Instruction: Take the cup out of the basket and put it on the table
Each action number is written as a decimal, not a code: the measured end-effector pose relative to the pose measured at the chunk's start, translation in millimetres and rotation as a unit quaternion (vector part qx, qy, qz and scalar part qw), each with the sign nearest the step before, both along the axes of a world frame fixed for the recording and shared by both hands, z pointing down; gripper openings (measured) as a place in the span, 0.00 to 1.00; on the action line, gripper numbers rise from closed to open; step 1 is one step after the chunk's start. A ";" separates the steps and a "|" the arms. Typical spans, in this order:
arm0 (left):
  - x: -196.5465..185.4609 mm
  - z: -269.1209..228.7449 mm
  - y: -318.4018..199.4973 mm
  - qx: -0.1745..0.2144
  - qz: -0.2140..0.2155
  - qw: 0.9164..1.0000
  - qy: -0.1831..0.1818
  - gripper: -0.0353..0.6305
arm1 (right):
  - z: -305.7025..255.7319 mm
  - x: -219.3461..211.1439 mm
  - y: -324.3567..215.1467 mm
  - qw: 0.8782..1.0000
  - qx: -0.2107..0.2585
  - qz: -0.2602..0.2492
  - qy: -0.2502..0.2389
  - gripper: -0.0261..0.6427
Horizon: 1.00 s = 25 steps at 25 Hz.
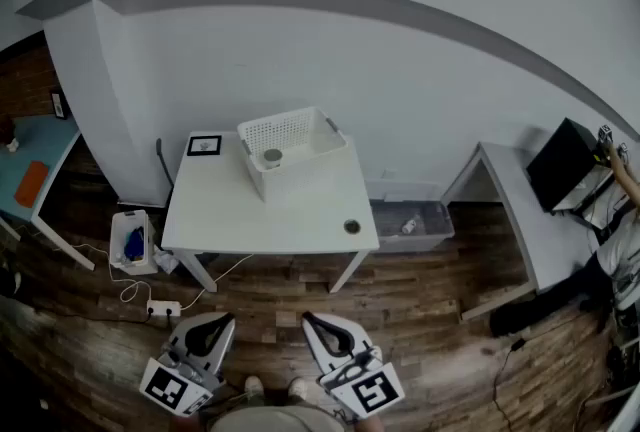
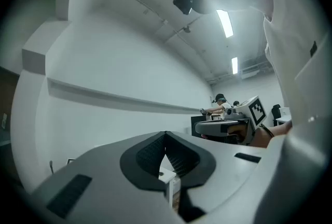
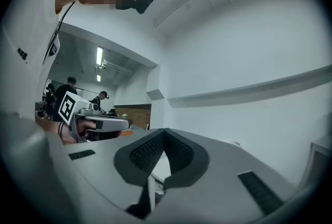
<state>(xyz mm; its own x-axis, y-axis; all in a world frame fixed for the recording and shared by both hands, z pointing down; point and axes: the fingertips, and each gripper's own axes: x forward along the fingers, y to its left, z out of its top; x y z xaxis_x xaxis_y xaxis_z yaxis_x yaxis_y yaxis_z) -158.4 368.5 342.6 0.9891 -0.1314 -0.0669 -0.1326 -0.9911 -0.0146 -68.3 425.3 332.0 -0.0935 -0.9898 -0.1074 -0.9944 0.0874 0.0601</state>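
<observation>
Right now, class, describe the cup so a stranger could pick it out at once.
Start at the white table by the wall. At its far edge sits a white perforated basket, and the cup stands inside it by the near left corner. Unlike the small round thing near the table's front right edge, it sits inside the basket.

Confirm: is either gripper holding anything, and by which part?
Nothing held. Left gripper and right gripper are both shut and empty; the cup sits in the basket.
</observation>
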 end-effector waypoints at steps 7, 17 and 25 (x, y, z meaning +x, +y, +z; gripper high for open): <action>7.5 4.3 8.3 0.005 0.001 1.000 0.000 0.05 | 3.6 4.5 5.2 1.000 0.002 -0.005 0.003 0.06; 26.0 3.4 21.5 0.010 -0.023 1.000 -0.003 0.05 | 4.9 16.9 17.8 0.999 0.016 -0.032 -0.013 0.06; 40.5 7.7 9.1 0.003 -0.027 1.000 -0.010 0.05 | 7.7 29.3 1.5 0.999 0.015 -0.036 -0.011 0.06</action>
<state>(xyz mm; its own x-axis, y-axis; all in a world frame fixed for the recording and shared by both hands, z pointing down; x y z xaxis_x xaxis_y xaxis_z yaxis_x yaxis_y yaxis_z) -117.9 377.6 350.4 0.9815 -0.1850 -0.0484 -0.1863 -0.9822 -0.0242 -38.9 426.8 339.7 -0.1622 -0.9769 -0.1392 -0.9866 0.1578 0.0417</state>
